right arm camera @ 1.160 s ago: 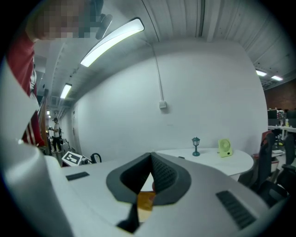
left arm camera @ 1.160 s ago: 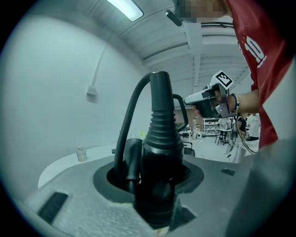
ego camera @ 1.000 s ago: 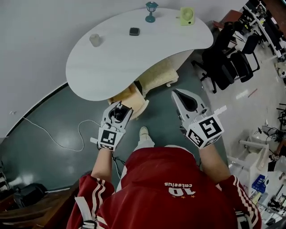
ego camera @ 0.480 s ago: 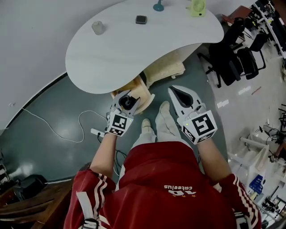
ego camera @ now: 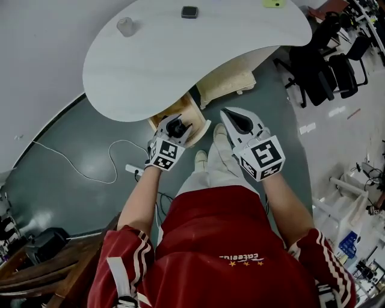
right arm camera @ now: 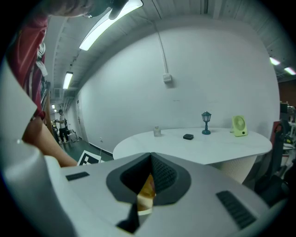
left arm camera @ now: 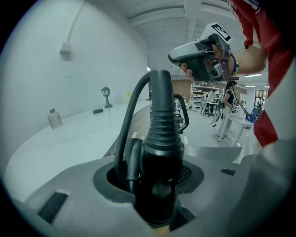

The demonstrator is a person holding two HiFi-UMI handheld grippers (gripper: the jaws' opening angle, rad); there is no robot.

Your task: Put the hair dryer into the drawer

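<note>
Hair dryer [left arm camera: 159, 139]: black, w/ ribbed cord sleeve and cord looping off to one side. It is not in the drawer. It sits in the left gripper [ego camera: 177, 123], whose fingers are clamped on its body. In the head view it is just in front of the drawer unit [ego camera: 194, 111], below the tabletop edge.

Drawer unit: light wood, under the near edge of the tabletop [ego camera: 180, 60]. Can't tell if a drawer is pulled out.

Right gripper [ego camera: 231, 115]: fingers closed tip to tip, nothing between them. It is beside the left gripper, the two apart, at approx. the same level, pointing toward the tabletop.

Tabletop: white, kidney-shaped, on a cream ribbed base [ego camera: 225, 84].

Items on it, all well apart from both grippers:
- small pale bottle [ego camera: 125, 26]
- small black box [ego camera: 189, 11]
- teal lantern lamp [right arm camera: 206, 122]
- pale green fan [right arm camera: 239, 126]

Floor [ego camera: 72, 156]: dark grey-green. A white cable [ego camera: 90, 177] runs to a power strip [ego camera: 133, 171] near the left gripper.

Black office chairs [ego camera: 319, 66]: right of the tabletop.

Person: red shirt [ego camera: 222, 240], light trousers, pale shoes between the two grippers.
</note>
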